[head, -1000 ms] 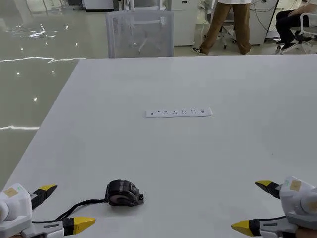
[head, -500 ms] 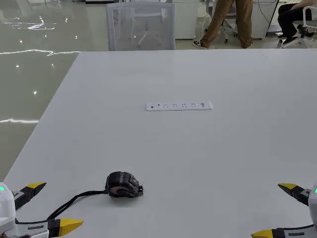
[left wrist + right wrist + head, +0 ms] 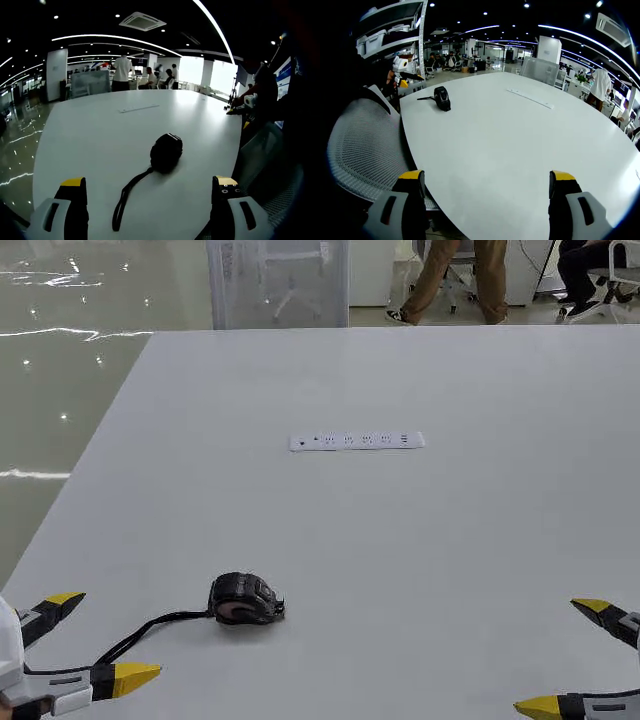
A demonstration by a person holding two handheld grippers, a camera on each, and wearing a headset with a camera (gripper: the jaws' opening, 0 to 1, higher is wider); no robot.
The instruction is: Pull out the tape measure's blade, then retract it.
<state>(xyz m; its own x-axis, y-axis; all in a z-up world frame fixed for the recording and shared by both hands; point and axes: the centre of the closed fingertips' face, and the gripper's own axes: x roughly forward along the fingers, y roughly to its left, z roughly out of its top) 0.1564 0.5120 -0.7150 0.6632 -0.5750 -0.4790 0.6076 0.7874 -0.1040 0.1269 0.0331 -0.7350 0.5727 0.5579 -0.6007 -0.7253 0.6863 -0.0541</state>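
Head view: left hand-held gripper (image 3: 100, 637) and right hand-held gripper (image 3: 565, 656) both spread empty, so a glancing pinch could skid the black rounded tape measure (image 3: 246, 600).

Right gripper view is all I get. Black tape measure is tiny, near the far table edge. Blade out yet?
Observer: No. In the head view the black round tape measure lies on the white table with just a small end tab at its case.
Operator: Left claw on it?
Observer: No. In the left gripper view the left claw is open and short of the case. The black strap trails back between its jaws.
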